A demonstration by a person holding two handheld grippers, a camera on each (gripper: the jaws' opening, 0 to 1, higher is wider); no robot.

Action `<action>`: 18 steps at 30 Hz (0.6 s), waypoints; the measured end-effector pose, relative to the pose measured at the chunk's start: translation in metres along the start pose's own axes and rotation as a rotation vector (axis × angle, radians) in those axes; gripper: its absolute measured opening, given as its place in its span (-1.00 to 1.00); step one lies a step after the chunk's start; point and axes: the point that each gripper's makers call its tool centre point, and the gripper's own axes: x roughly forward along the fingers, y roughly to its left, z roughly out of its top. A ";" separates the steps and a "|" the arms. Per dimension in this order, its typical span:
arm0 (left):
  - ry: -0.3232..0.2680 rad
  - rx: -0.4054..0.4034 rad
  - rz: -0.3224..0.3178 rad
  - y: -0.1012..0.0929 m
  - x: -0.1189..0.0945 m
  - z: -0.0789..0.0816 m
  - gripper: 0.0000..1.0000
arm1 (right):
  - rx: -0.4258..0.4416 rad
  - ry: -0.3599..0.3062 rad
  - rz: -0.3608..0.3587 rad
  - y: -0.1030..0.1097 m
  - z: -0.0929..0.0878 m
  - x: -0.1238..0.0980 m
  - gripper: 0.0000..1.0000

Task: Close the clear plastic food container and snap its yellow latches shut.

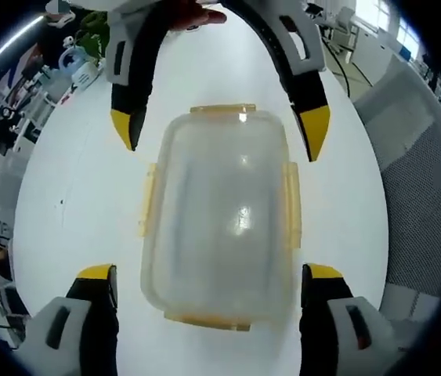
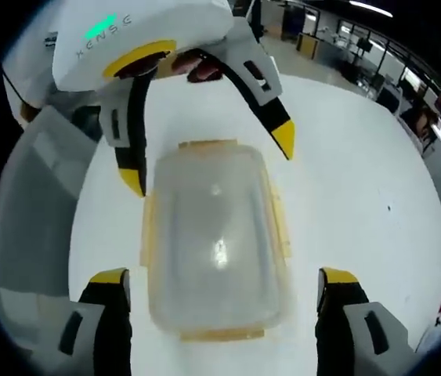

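1. Two grippers, both spread wide. My left gripper point(image 1: 212, 274) has its yellow-tipped black jaws well apart at the bottom of the left gripper view, one each side of the near end of the clear rectangular plastic food container point(image 1: 218, 215); nothing gripped, tips just beside the walls, can't tell if they touch.
2. My right gripper point(image 2: 224, 278) is the same in the right gripper view: jaws wide, straddling the near end of the container point(image 2: 214, 239), holding nothing.
3. Each gripper comes into the other's view from the far end: right gripper point(image 1: 220, 133) at the top of the left gripper view, left gripper point(image 2: 208, 164) at the top of the right gripper view, jaws open w/ yellow tips flanking the far corners. A hand point(image 1: 193, 16) shows behind the far gripper.
4. Container sits flat on the white round-edged table point(image 1: 63, 196), lid on top, between the two grippers. Inside looks empty through the cloudy plastic.
5. Yellow latches point(image 1: 292, 204) on all four sides; the long-side ones look to stand slightly out from the walls, but can't tell for sure if snapped.
6. Open table surface all round the container; table edge curves away on both sides, grey floor point(image 1: 431, 196) beyond, office clutter further off.
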 end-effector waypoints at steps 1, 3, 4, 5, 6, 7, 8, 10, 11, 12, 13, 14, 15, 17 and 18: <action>-0.001 0.001 0.000 0.000 0.000 0.000 0.99 | -0.001 0.000 -0.003 0.000 0.000 0.000 1.00; -0.001 0.006 0.005 0.000 -0.001 0.000 0.99 | 0.001 -0.008 -0.011 0.000 -0.001 -0.003 1.00; -0.005 0.001 0.003 0.000 -0.002 0.000 0.99 | 0.014 -0.016 -0.010 0.001 -0.001 -0.004 1.00; -0.007 -0.006 0.002 0.000 -0.003 0.000 0.99 | 0.019 -0.020 -0.013 0.000 -0.001 -0.005 1.00; -0.015 -0.011 0.003 0.000 -0.005 0.001 0.99 | 0.024 -0.025 -0.019 -0.001 -0.002 -0.007 1.00; -0.015 -0.012 0.008 0.001 -0.005 0.000 0.99 | 0.032 -0.027 -0.018 -0.001 -0.003 -0.008 1.00; -0.017 -0.011 0.016 0.002 -0.006 0.000 0.99 | 0.052 -0.038 -0.019 0.000 -0.002 -0.010 1.00; -0.026 -0.025 0.012 0.002 -0.009 -0.002 0.99 | 0.084 -0.069 -0.033 -0.003 0.000 -0.013 1.00; -0.024 -0.031 0.014 0.003 -0.009 -0.003 0.99 | 0.090 -0.071 -0.036 -0.003 -0.001 -0.015 1.00; -0.024 -0.031 0.017 0.003 -0.010 -0.004 0.99 | 0.091 -0.070 -0.044 -0.004 -0.002 -0.016 1.00; -0.025 -0.031 0.019 0.004 -0.011 -0.006 0.99 | 0.091 -0.077 -0.055 -0.005 -0.003 -0.018 1.00; -0.025 -0.036 0.021 0.004 -0.012 -0.008 0.99 | 0.104 -0.083 -0.050 -0.004 -0.003 -0.019 1.00; -0.027 -0.043 0.023 0.004 -0.013 -0.009 0.99 | 0.122 -0.087 -0.045 -0.002 -0.005 -0.020 1.00; -0.038 -0.056 0.027 0.004 -0.015 -0.010 0.99 | 0.116 -0.087 -0.057 -0.001 -0.007 -0.021 1.00; -0.043 -0.062 0.029 0.004 -0.016 -0.011 0.99 | 0.118 -0.088 -0.059 0.000 -0.009 -0.021 1.00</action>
